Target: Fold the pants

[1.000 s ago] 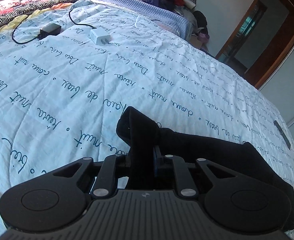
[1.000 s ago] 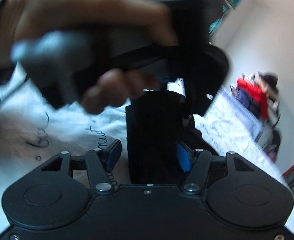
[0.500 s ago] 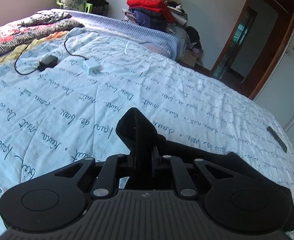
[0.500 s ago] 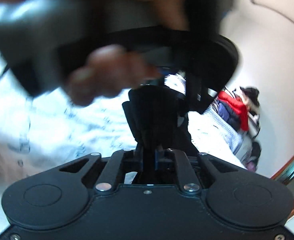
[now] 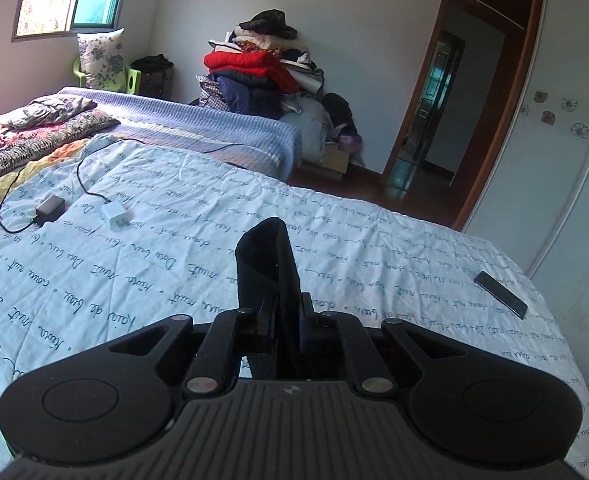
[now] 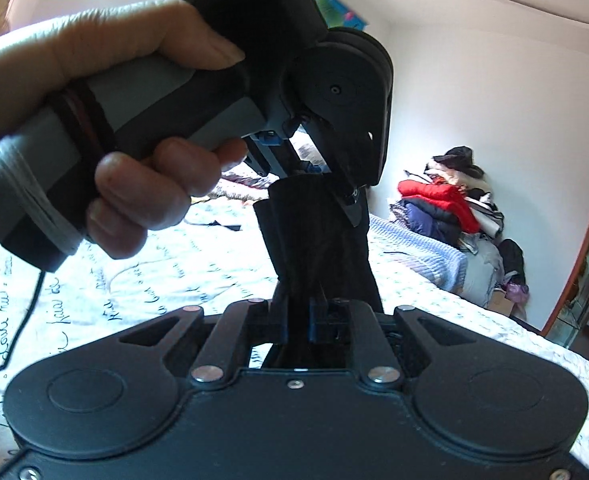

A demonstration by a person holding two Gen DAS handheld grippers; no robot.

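Pinching the black fabric pants [image 5: 268,268] at lower centre of each frame, the left gripper [image 5: 288,320] and right gripper [image 6: 298,320] both clamp bunched cloth above the script-printed blue bedspread [image 5: 154,264]; the left hand [image 6: 106,120] fills the right view's upper left, so the grippers sit close together.

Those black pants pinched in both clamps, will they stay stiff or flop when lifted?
Probably floppy: the black pants fold over above the left gripper and bunch into pleats at the right gripper. Likely light, since narrow pinches hold them.
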